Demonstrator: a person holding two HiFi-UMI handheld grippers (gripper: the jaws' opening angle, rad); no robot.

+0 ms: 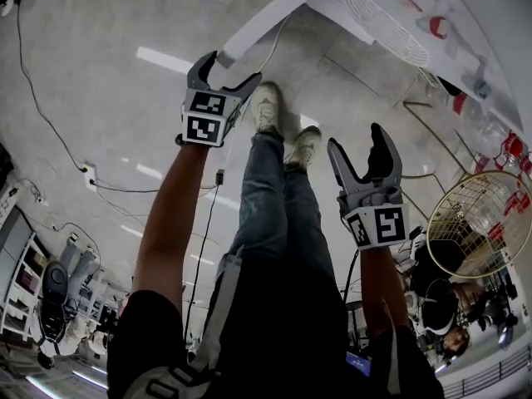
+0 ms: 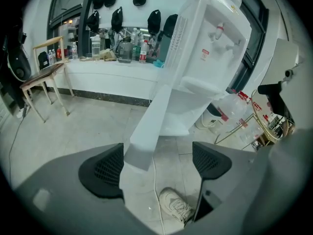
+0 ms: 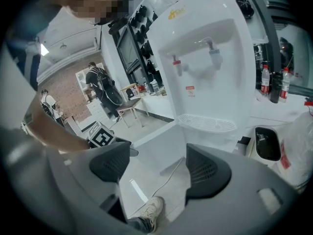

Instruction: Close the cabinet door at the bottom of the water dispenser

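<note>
The flat white cabinet door (image 2: 146, 126) stood open from the white water dispenser (image 2: 210, 38). Its long edge ran straight ahead of the left hand-held gripper (image 2: 156, 163), with its free end between those released jaws, by the left pad. The right hand-held gripper (image 3: 156, 165), also released and empty, was farther from the door.

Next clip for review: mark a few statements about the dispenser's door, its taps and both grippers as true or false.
1. The cabinet door of the water dispenser stands open. True.
2. The right gripper is shut on the door. False: its jaws stand apart, with only floor between them.
3. The door's edge shows between the left gripper's open jaws. True.
4. The dispenser has one tap. False: it has a red tap and a blue tap.
</note>
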